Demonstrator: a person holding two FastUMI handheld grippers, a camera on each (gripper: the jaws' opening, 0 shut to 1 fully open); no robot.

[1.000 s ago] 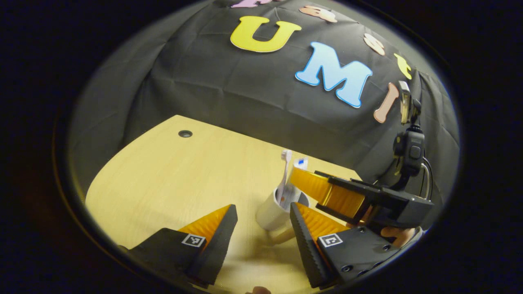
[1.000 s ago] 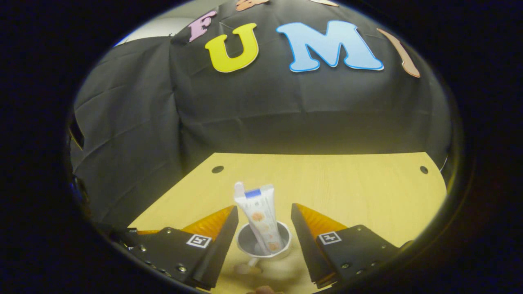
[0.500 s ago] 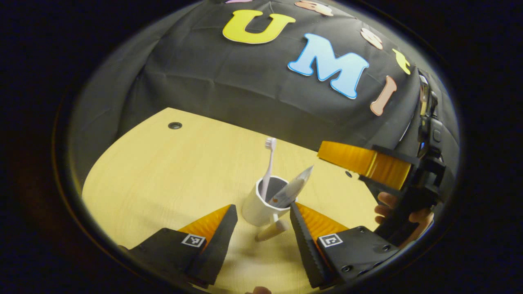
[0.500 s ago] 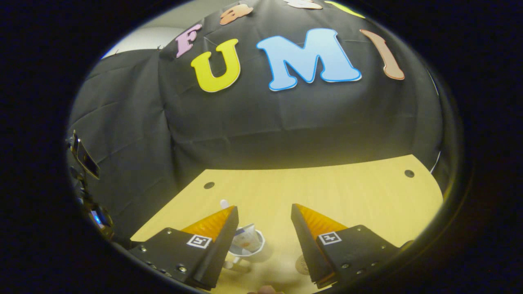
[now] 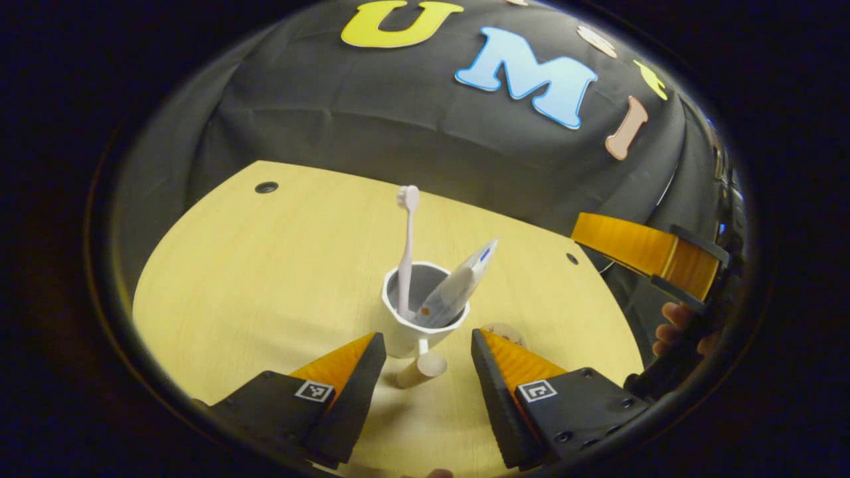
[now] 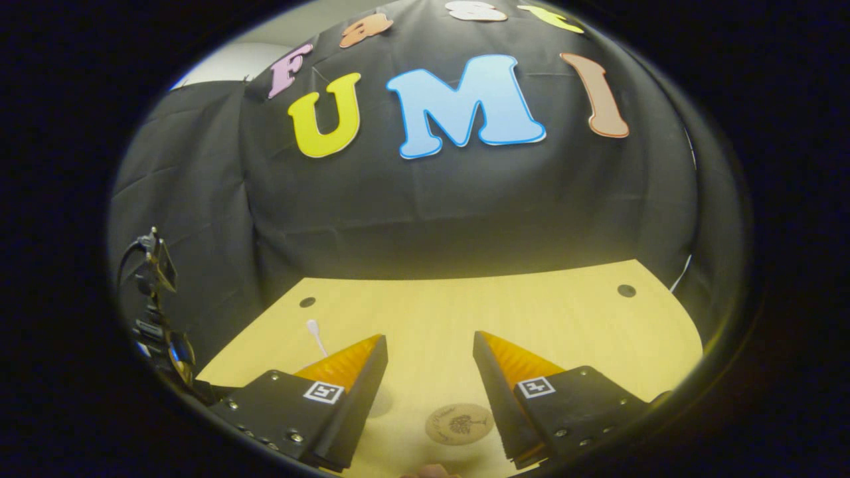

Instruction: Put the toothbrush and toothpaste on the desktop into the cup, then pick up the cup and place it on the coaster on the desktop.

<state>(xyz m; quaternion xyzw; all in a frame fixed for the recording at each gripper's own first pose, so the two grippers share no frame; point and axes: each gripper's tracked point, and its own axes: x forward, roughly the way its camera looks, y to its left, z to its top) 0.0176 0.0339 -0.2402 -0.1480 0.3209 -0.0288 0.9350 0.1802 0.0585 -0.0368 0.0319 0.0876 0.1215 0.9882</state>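
Two items, toothbrush (image 5: pixel 406 245) and toothpaste (image 5: pixel 458 287), upright inside white cup (image 5: pixel 415 335).

No legible text, coaster (image 6: pixel 459 423) print unreadable, fingers (image 6: pixel 319 392) bear square coded markers

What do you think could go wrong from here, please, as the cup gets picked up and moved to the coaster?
The toothbrush stands tall and the toothpaste tube leans over the rim, so a tilt of the white cup could tip them out. The wooden handle sits between the open fingers of the left hand-held gripper; a grip there alone might let the cup swing. The coaster is small, and the cup could land off-centre.
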